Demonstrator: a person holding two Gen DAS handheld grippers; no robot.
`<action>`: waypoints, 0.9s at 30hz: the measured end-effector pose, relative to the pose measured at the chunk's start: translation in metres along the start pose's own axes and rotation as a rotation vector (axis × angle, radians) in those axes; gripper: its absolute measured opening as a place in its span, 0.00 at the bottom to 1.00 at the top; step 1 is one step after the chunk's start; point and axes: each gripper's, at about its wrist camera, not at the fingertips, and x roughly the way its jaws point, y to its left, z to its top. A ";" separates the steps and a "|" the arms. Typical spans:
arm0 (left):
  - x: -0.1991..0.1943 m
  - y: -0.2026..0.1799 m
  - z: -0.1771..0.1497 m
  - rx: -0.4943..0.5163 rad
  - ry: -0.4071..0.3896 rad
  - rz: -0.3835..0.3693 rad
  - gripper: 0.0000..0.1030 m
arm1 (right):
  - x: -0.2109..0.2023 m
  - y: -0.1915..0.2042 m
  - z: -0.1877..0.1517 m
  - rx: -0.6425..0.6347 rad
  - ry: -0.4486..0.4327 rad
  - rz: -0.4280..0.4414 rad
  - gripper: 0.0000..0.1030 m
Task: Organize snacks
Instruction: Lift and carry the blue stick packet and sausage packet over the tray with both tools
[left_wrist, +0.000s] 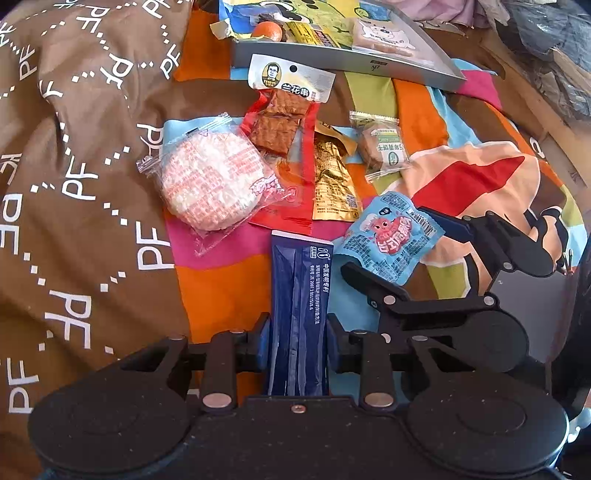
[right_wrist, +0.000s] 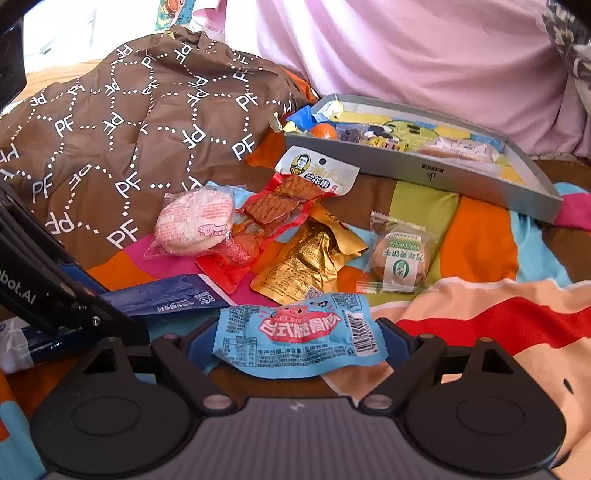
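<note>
My left gripper (left_wrist: 297, 343) is shut on a long dark blue packet (left_wrist: 299, 295) that sticks out forward over the colourful blanket. The same packet (right_wrist: 166, 295) shows at the left of the right wrist view. A light blue snack packet (right_wrist: 299, 332) lies crosswise between the wide-spread fingers of my right gripper (right_wrist: 297, 339), one pad at each end of it. In the left wrist view that packet (left_wrist: 388, 240) sits between the right gripper's black fingers (left_wrist: 356, 273). A grey tray (right_wrist: 424, 170) with several snacks inside stands at the back.
Loose on the blanket lie a round rice cracker (right_wrist: 195, 221), a red tofu pack (right_wrist: 291, 199), a gold packet (right_wrist: 306, 258) and a wrapped biscuit (right_wrist: 400, 258). A brown lettered quilt (right_wrist: 129, 129) bulges on the left. Pink cloth (right_wrist: 406, 55) rises behind the tray.
</note>
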 end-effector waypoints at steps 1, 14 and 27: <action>-0.001 0.000 0.000 -0.002 -0.002 -0.004 0.30 | -0.001 0.001 0.000 -0.007 -0.004 -0.006 0.87; -0.021 -0.016 0.007 0.082 -0.096 -0.020 0.30 | -0.013 -0.002 0.003 -0.083 -0.066 -0.086 0.87; -0.055 -0.015 0.078 0.154 -0.314 -0.002 0.30 | -0.027 -0.040 0.049 -0.029 -0.219 -0.170 0.87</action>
